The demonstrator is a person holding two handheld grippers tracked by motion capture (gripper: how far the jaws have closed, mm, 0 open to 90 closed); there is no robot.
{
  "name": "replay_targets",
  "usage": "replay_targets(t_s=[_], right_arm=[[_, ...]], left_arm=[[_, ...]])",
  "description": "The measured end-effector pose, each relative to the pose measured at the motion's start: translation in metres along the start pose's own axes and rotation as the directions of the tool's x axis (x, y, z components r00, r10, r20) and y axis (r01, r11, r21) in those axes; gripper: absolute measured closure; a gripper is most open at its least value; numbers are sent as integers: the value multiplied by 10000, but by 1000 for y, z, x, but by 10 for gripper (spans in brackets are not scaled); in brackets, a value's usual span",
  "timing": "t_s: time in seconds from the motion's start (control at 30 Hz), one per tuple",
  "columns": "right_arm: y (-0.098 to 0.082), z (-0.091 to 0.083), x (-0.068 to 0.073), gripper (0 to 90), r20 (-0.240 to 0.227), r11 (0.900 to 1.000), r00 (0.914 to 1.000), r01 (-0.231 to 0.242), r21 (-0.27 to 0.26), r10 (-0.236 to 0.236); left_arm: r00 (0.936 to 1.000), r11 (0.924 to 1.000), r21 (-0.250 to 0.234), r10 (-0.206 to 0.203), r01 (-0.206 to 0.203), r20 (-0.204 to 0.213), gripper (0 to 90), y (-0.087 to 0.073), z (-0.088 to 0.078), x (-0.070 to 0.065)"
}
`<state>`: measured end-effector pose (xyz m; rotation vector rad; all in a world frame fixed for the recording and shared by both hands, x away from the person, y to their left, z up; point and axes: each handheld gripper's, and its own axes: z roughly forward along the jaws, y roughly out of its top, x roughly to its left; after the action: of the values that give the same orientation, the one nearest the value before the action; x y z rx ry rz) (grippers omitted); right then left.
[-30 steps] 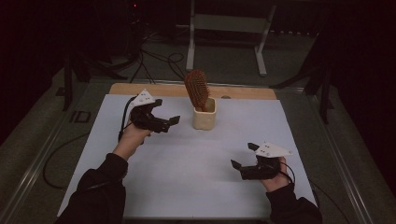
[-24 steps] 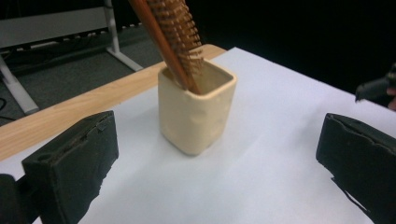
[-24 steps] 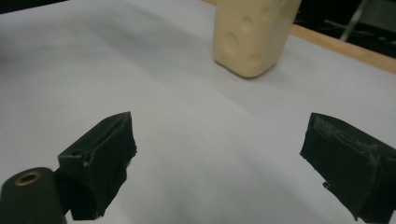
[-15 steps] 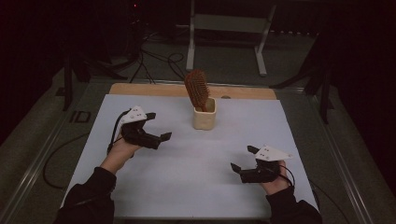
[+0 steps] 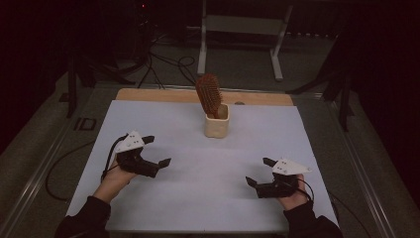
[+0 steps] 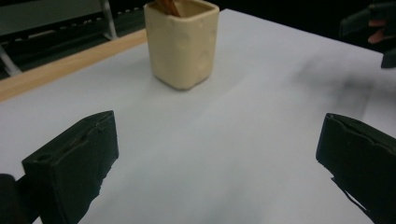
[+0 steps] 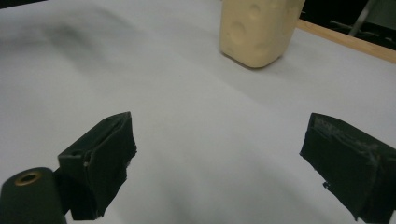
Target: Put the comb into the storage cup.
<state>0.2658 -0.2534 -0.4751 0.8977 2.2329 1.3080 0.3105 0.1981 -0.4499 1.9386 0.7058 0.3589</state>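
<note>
A cream cup (image 5: 217, 124) stands upright at the back middle of the white table (image 5: 208, 188), with a brown hairbrush (image 5: 208, 94) standing in it, bristle head up. The cup (image 6: 181, 43) is ahead in the left gripper view, and the cup (image 7: 258, 29) is ahead in the right gripper view. My left gripper (image 5: 157, 151) is open over the table's left side, well short of the cup, nothing between its jaws. My right gripper (image 5: 260, 172) is open near the front right, holding nothing.
A wooden strip (image 5: 148, 94) runs along the table's far edge. Beyond it a white metal stand (image 5: 237, 29) and cables (image 5: 163, 59) sit on the dark floor. A metal rail (image 5: 29, 183) borders the table at left.
My left gripper has drawn back from beside the cup toward the front left of the table. The right gripper has stayed almost still.
</note>
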Motion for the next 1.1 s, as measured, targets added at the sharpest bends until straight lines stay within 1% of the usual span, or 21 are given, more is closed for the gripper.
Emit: replay_targets(t_s=[0.03,0.13,0.17,0.33,0.4,0.57,0.63,0.7,0.73,0.83,0.9,0.97,1.1], right_arm=[[0,0,0,89,24,10000,10000,5,2,-5],[-1,-1,1,89,-19,10000,10000,-41,56,42],[-2,-1,0,89,-53,10000,10000,-43,31,43],[-5,-1,0,89,-90,9999,9998,-150,75,150],[-5,-2,1,89,-110,9998,9998,-166,81,167],[-8,-3,1,89,-154,9998,9997,-187,96,188],[-8,-3,1,89,-79,9998,9997,-211,72,211],[-8,-3,1,89,-134,9997,9996,-250,42,251],[-9,-2,0,89,-111,9998,9998,-169,85,170],[-10,-1,0,89,-143,9998,9997,-179,77,180],[-10,0,-1,89,-147,9999,9998,-163,54,164],[-10,0,-1,89,-104,9997,9997,-218,128,219],[-10,1,-1,89,-104,9997,9996,-252,65,253]], left_arm=[[10000,10000,27,9,-9,-56,0,-4,-2,0],[9998,9999,73,-132,134,-149,0,-15,-10,-1],[9997,9999,134,-103,105,-207,0,-20,-13,-2],[9991,9995,236,-217,226,-372,0,-35,-22,-5],[9984,9994,237,-236,248,-512,0,-41,-26,-6],[9966,9986,231,-457,474,-681,0,-57,-36,-8],[9955,9980,254,-559,580,-768,0,-65,-40,-10],[9940,9971,382,-629,665,-896,0,-73,-43,-11],[9934,9965,445,-667,711,-935,0,-76,-45,-11],[9910,9945,586,-798,865,-1079,0,-84,-51,-11],[9888,9936,616,-871,950,-1210,0,-89,-55,-11],[9878,9928,624,-940,1024,-1242,0,-94,-59,-9],[9806,9890,565,-1273,1370,-1491,0,-102,-67,-6]])
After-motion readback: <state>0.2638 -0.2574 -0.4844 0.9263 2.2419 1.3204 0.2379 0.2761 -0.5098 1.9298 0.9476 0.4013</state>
